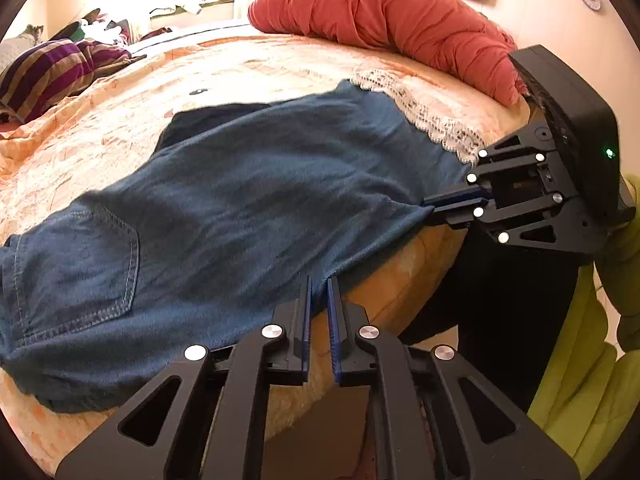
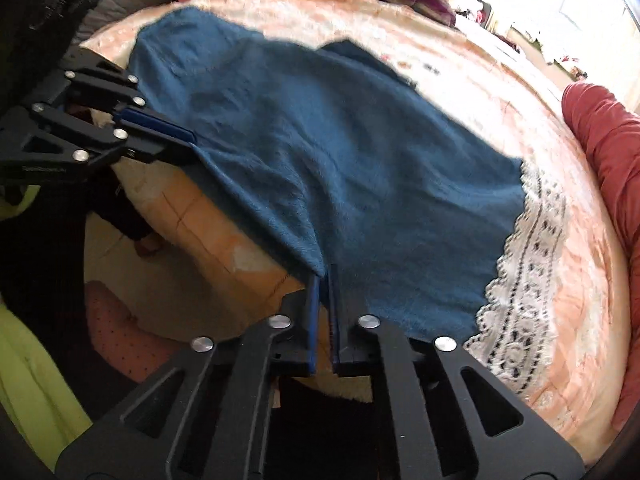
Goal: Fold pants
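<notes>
Left wrist view: pants (image 1: 224, 200) flat on bed (image 1: 120, 120), waistband at 9 o'clock. Left gripper (image 1: 319, 280) and right gripper (image 1: 430, 205) clenched on near edge. Soft, limp denim; grasp hem corners.

The pants (image 1: 224, 184) are dark teal-blue denim with lighter stitching round the pocket, and a white lace hem (image 1: 420, 112) patterned with dark openwork. The bedspread (image 1: 100, 120) is pale peach with a faint print. The pillow (image 1: 380, 16) is brick red. A blanket (image 1: 52, 68) has purple and tan stripes. The sleeve (image 1: 580, 360) is yellow-green.
</notes>
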`<state>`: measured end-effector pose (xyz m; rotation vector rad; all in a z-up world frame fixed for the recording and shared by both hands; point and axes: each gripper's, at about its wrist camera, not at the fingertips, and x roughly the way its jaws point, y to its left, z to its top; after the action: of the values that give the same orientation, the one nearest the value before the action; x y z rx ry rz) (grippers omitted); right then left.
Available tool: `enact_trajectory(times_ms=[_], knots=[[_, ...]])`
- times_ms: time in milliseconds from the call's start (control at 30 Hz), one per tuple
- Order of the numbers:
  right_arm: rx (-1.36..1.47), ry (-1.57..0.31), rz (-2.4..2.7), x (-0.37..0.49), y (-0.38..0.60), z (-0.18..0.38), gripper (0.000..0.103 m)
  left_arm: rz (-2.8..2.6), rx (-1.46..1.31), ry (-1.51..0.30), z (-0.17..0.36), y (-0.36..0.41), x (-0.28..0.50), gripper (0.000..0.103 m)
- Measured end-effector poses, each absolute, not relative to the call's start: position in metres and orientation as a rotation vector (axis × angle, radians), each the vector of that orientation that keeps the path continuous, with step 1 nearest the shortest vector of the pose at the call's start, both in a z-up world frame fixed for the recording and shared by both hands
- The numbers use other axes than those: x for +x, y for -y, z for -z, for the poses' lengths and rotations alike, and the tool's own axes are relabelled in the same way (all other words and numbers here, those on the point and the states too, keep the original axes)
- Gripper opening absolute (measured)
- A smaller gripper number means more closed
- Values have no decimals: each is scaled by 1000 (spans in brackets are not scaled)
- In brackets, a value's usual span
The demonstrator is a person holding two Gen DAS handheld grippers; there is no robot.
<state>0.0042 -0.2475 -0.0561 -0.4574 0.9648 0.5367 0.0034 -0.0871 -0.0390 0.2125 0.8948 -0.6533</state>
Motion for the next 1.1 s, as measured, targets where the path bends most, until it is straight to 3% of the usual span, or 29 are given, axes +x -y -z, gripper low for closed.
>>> enact_trajectory(times_ms=[67,133,200,267,467,633,767,833,1100], knots=[[-410,-973,-554,6,253,54,15,644,180,-898,36,77,2,18],[-339,-953,-556,3,267,45,25,611,133,-877,26,59,1,19],[-251,-914,-551,1,284,33,29,566,46,-846,13,32,1,30],[-134,-864,-520,2,306,21,38,462,-62,-811,-1,-5,5,47],[84,-845,-337,26,359,16,45,-36,-255,-830,-8,-105,23,48],[102,-894,-285,37,369,28,51,-89,-384,-908,20,-122,39,49],[71,-956,-244,39,367,44,54,-114,-240,-859,15,-104,37,26],[78,-958,-233,38,365,44,54,-106,-225,-859,10,-108,33,22],[47,-975,-226,38,359,49,60,-84,-280,-884,13,-124,27,27]])
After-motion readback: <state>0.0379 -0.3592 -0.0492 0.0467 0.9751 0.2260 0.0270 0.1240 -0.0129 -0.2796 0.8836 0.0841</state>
